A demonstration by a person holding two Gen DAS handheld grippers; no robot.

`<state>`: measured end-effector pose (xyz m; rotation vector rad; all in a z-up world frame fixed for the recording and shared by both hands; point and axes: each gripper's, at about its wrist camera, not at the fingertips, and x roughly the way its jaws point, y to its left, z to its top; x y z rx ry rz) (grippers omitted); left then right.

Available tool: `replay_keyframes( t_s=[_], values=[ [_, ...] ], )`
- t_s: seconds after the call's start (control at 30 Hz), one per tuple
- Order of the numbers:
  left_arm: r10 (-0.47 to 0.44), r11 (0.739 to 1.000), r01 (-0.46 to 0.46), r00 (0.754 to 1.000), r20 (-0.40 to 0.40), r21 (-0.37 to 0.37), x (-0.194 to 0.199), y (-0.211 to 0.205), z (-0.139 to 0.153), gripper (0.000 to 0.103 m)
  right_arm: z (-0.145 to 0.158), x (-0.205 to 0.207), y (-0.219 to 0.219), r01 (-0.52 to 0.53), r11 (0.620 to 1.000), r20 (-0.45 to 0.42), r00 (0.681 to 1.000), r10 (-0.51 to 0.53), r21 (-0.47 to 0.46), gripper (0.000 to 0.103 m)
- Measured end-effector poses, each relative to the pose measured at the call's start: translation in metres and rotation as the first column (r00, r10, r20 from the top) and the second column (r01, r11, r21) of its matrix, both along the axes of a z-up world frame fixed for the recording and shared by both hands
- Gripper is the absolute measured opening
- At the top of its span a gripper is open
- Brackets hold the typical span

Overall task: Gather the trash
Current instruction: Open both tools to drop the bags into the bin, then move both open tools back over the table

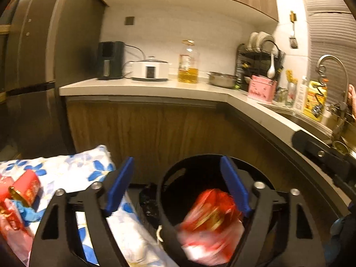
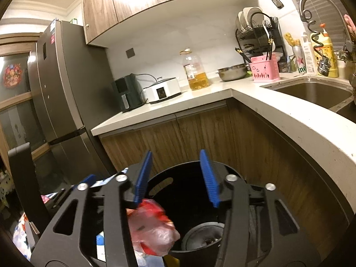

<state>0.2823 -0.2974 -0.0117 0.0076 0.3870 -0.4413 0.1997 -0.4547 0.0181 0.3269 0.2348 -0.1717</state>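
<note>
Nearest in the left wrist view, the left gripper (image 1: 178,187) stands with its blue pads spread wide and nothing pressed between them; a crumpled red and clear plastic bag (image 1: 210,224), blurred, lies loose just below the right pad, over the mouth of the black trash bin (image 1: 171,178). To the left of that gripper a flowered blue and white cloth (image 1: 66,169) covers a low surface, and on it rest a red can (image 1: 26,188) lying on its side and more red wrapping (image 1: 11,220) at the near left edge. In the right wrist view the right gripper (image 2: 176,178) has its pads apart too, holding nothing; the same red bag (image 2: 151,227) sits just under its left pad, at the left rim of the bin (image 2: 200,252), and a grey round object (image 2: 203,235) lies inside, too dim to name. Beyond the bin are wooden cabinet doors (image 2: 189,133) under a pale tabletop (image 2: 200,98). On it, from left to right, stand a dark air fryer (image 2: 125,93), a white cooker (image 2: 163,90), a big bottle of oil (image 2: 195,71), a steel bowl (image 2: 232,72) and a pink utensil holder (image 2: 264,70), with a dish rack (image 2: 255,31) behind. The sink (image 2: 311,93) and tap (image 2: 318,0) are at the far right, a grey fridge (image 2: 62,89) at the far left.
</note>
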Motion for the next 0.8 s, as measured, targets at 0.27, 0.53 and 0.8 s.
replay_keyframes(
  t_s=[0.27, 0.53, 0.8],
  values=[
    [0.067, 0.998, -0.068, 0.998, 0.021, 0.015, -0.013, 0.021, 0.005, 0.089, 0.005, -0.014, 0.016, 0.022, 0.999, 0.005, 1.000, -0.022, -0.045, 0.071],
    [0.120, 0.993, -0.121, 0.992, 0.049, 0.011, -0.036, 0.044, 0.013, 0.095, 0.006, -0.030, 0.040, 0.049, 0.994, -0.017, 0.999, -0.051, -0.096, 0.073],
    [0.186, 0.981, -0.188, 0.981, 0.050, 0.044, -0.063, 0.071, 0.014, 0.097, 0.010, -0.054, 0.070, 0.065, 0.986, -0.011, 0.998, -0.067, -0.154, 0.081]
  ],
)
